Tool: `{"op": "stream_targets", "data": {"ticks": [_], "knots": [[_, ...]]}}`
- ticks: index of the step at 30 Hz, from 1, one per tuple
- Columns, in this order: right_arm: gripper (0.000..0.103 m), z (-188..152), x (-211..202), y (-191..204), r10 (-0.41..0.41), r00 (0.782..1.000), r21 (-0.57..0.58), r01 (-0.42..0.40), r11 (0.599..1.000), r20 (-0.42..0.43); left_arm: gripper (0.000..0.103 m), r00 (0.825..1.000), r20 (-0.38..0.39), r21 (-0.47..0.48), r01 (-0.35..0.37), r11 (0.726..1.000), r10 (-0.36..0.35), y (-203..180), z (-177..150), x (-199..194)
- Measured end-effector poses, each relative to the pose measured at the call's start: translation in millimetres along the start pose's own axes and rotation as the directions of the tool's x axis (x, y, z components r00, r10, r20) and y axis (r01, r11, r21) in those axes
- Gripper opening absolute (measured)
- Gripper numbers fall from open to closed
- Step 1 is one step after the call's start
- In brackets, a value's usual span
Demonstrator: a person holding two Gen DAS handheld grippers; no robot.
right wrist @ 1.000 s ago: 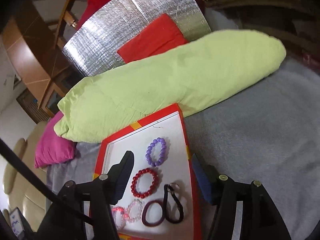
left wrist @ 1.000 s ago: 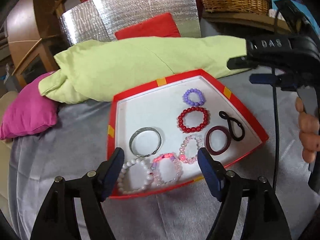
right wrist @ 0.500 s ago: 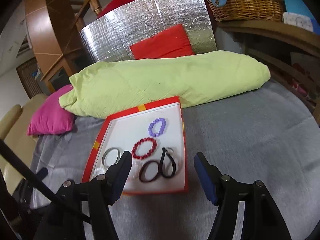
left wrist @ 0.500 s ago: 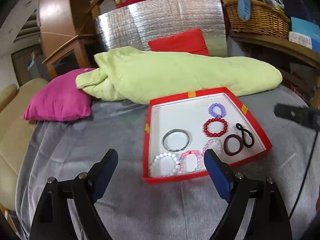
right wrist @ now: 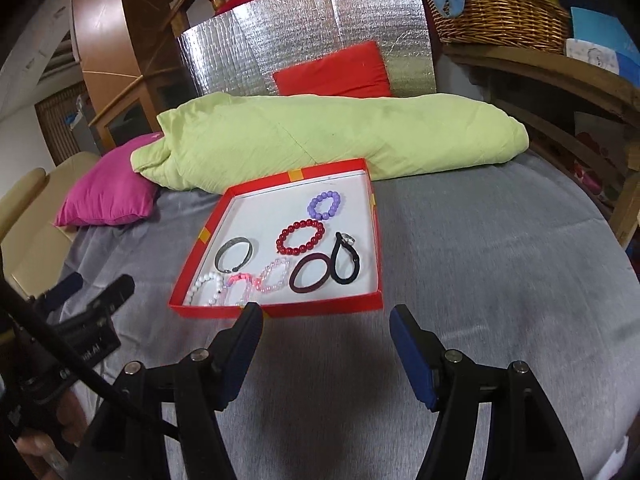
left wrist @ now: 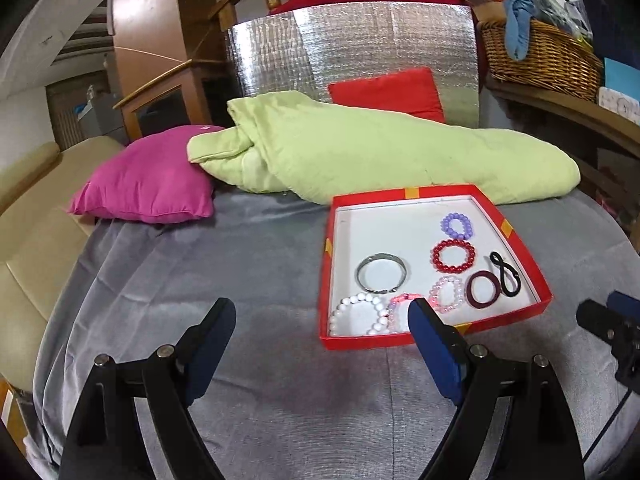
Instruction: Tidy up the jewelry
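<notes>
So both grippers, left [left wrist: 322, 322] and right [right wrist: 326, 326], have backed off the red tray [left wrist: 436, 338], jaws wide open, empty; jewelry looks sorted, basically done.

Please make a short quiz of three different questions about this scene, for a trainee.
1. True or false: the left tongs hold a bracelet.
2. Multiple choice: in the red cardboard box, the purple bead bracelet lies (A) at the near wall, (B) farthest from the tongs, (C) outside on the grey cloth.
3. Fill in: the red bead bracelet lies directly nearer to the camera than the ____ bracelet.

Key: 1 false, both the left and the right tongs are open and empty; 2 B; 3 purple.
</notes>
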State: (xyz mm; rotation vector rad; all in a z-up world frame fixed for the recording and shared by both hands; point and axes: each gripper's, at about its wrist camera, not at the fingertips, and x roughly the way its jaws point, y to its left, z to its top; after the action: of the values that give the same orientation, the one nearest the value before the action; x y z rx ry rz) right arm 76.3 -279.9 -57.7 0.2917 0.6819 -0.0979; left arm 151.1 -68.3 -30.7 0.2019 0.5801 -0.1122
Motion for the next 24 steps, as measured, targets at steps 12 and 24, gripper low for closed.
{"op": "stream_targets", "data": {"ticks": [12,24], "knots": [[0.070,0.7,4.3,21.1,-0.053,0.998,-0.076,0.055,0.996,0.031,0.088,0.997,0.010,-0.112,-0.070,0.991,0.071,33.8,-0.3,4.4],[0.071,-0.1,1.9,28.8,-0.068,0.996,-0.126,0.075,0.989,0.056,0.088,0.995,0.009,-0.119,-0.099,0.988,0.101,39.7,-3.8,10.2]]}}
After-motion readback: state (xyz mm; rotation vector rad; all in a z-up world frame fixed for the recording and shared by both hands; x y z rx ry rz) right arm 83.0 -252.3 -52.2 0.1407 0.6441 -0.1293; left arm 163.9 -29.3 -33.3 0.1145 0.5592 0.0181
